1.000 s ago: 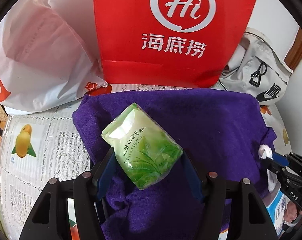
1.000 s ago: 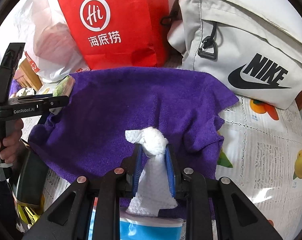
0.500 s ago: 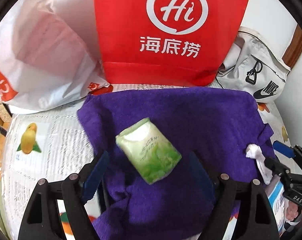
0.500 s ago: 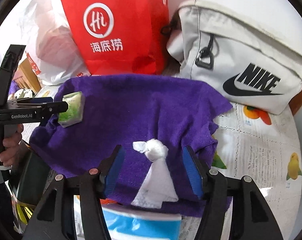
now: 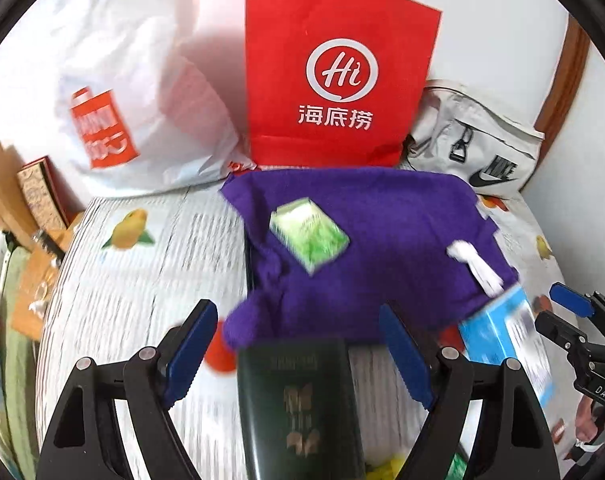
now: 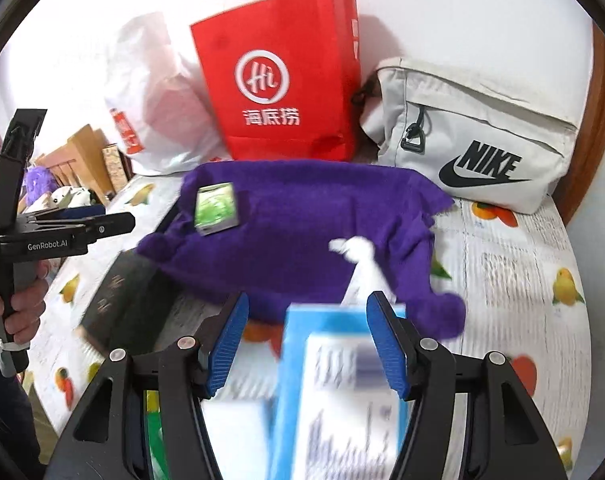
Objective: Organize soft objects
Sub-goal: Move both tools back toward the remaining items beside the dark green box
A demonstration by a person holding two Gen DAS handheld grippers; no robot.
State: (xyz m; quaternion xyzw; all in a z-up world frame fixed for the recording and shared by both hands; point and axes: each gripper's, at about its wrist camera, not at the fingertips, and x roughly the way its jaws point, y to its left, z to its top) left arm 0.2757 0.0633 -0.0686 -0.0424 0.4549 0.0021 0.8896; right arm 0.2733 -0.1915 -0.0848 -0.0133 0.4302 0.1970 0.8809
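Observation:
A purple towel (image 5: 366, 240) (image 6: 302, 224) lies spread on the table. A green tissue pack (image 5: 308, 234) (image 6: 216, 208) lies on its left part. A twisted white tissue (image 5: 476, 262) (image 6: 362, 264) lies on its right edge, rising from a blue tissue box (image 5: 506, 328) (image 6: 342, 380). My left gripper (image 5: 298, 356) is open and empty, pulled back from the towel. My right gripper (image 6: 306, 344) is open and empty, above the blue box.
A red paper bag (image 5: 334, 80) (image 6: 278, 84), a white plastic bag (image 5: 134, 92) (image 6: 154, 100) and a grey Nike bag (image 5: 474, 144) (image 6: 470, 140) stand behind the towel. A dark green booklet (image 5: 302, 408) (image 6: 118, 308) lies in front of it. The tablecloth (image 5: 142, 280) has fruit prints.
Both grippers opened and drew back. The left let go of the green pack, the right let go of the white tissue; both things now lie on the towel.

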